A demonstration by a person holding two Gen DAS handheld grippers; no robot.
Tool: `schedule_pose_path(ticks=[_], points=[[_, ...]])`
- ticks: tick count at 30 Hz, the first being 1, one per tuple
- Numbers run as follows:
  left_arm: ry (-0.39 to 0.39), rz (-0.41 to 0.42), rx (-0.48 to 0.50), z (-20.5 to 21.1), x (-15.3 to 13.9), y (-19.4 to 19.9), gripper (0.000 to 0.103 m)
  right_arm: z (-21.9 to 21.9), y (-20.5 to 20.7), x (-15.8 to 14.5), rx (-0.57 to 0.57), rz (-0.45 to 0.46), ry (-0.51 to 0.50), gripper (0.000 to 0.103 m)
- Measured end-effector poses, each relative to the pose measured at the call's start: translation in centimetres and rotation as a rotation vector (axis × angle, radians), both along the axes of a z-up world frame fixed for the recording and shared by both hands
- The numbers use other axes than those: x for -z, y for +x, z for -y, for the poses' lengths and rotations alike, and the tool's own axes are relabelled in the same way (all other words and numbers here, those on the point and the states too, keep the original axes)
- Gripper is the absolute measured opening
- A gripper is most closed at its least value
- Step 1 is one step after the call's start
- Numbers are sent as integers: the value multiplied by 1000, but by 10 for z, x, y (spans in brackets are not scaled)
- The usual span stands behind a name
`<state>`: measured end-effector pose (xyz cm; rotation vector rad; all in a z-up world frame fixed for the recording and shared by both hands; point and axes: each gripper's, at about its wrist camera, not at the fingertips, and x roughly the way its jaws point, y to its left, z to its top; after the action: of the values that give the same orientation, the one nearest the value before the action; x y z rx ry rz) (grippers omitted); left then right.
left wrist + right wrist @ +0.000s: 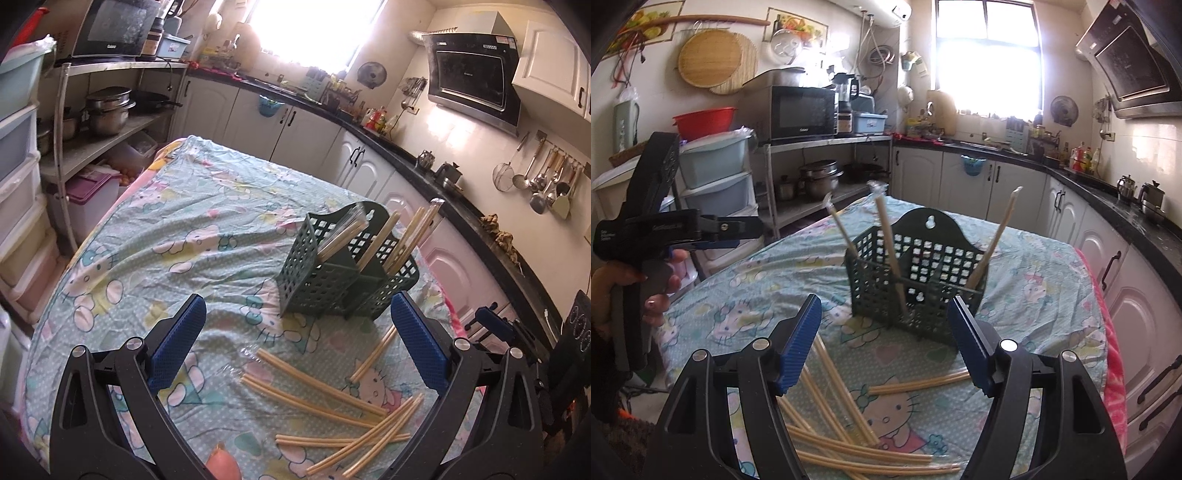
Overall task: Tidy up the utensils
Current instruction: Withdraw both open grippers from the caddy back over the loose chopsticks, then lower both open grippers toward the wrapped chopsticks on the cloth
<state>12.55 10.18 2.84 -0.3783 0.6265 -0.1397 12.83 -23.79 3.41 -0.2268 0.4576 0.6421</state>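
Observation:
A dark green lattice utensil basket [332, 280] [916, 280] stands on the table with three wrapped chopstick pairs [384, 236] [886, 236] leaning upright in its compartments. Several more wrapped chopstick pairs [332, 402] [827, 402] lie scattered on the cloth in front of it. My left gripper [295, 325] hovers open above the loose pile, nothing between its blue pads. My right gripper [886, 325] is also open and empty, pointing over the pile toward the basket. The left tool [657, 229], held by a hand, shows at the left edge of the right wrist view.
The table wears a light blue cartoon-cat cloth [166, 229]. A shelf with pots [107, 110] and plastic drawers [18, 166] stands to the left. Counter and white cabinets [369, 158] run close behind and to the right of the table. An onion-like object [221, 465] sits at the near edge.

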Motion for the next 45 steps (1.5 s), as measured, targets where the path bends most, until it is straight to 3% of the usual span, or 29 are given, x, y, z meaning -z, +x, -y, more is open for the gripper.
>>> schedule_pose_path(ticks=[27, 35, 45], points=[[48, -120, 48, 11, 42, -2, 92, -49, -43, 56, -241, -88, -179, 68], [37, -173, 72, 12, 58, -2, 92, -63, -55, 78, -308, -114, -279, 68], [-29, -294, 86, 5, 88, 5, 63, -72, -62, 106, -369, -122, -415, 67]])
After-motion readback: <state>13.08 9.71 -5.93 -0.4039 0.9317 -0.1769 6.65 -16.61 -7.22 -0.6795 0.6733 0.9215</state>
